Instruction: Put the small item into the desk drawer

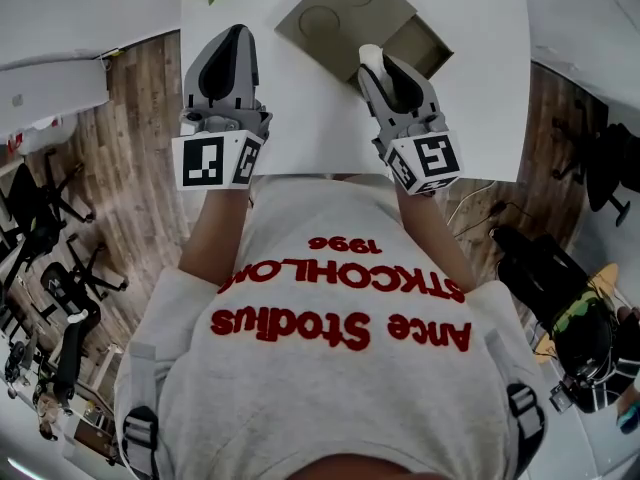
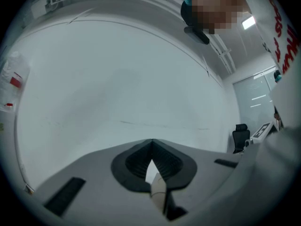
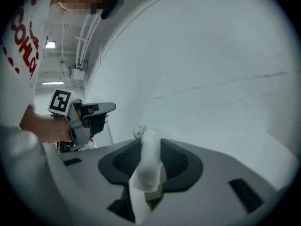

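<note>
A: Head view: right gripper (image 1: 374, 66) fingers clamped on small item (image 1: 369, 54), above desk (image 1: 300, 118) far edge, beside open drawer (image 1: 418, 46), likely for deposit.

B: Left gripper view: left gripper (image 2: 151, 144) fingers together, empty, spare. Right gripper view: small item pinched upright.

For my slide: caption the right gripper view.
Right gripper clamps a white item over the desk; left gripper alongside.

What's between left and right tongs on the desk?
Head view: bare white desk between left tongs and right tongs; olive drawer corner intrudes near the tips.
</note>
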